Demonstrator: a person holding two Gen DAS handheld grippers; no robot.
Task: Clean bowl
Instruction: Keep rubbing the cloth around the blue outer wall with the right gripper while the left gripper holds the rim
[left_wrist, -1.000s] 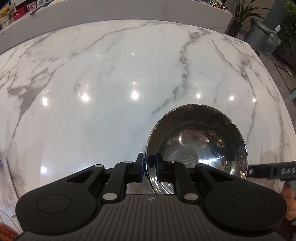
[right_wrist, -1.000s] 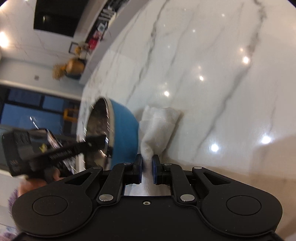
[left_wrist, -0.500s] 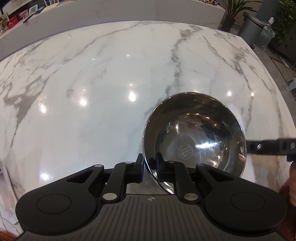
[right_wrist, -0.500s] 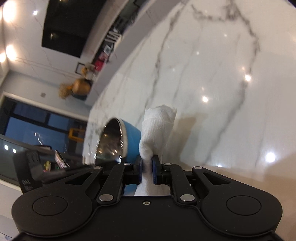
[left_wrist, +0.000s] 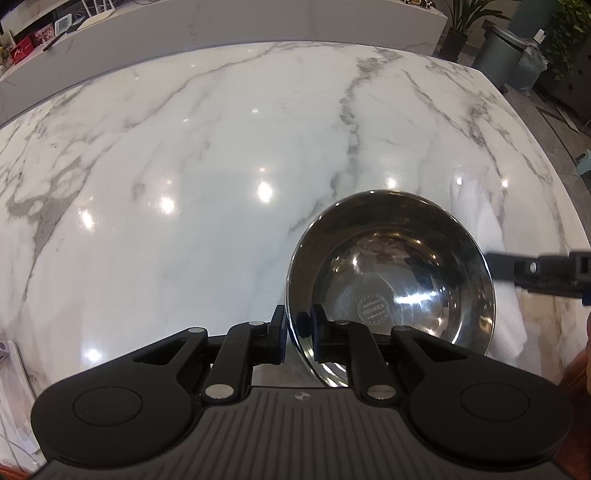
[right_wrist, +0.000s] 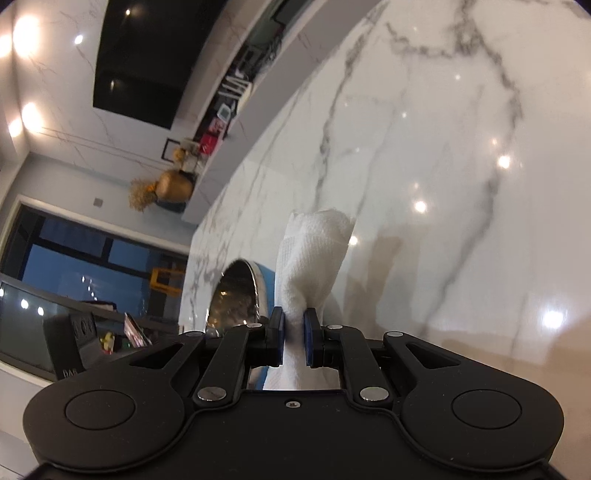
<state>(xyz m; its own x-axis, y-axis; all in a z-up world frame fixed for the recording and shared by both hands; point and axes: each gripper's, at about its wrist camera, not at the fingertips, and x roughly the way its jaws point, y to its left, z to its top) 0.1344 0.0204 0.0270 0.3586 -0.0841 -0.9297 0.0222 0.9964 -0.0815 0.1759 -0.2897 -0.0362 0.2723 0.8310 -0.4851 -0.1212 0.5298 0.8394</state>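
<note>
Left claw (left_wrist: 298, 341) pinching steel bowl (left_wrist: 391, 273) rim; marble counter (left_wrist: 184, 166) beneath; white cloth (left_wrist: 491, 236) beside

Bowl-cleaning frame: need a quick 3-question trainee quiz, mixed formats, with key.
1. True or false: the left gripper pinches the rim of the bowl.
2. What does the right gripper hold? A sponge; B white cloth; C brush.
3. Fill in: the bowl's outside is ____, its inside bare metal.

Key: 1 true; 2 B; 3 blue.
</note>
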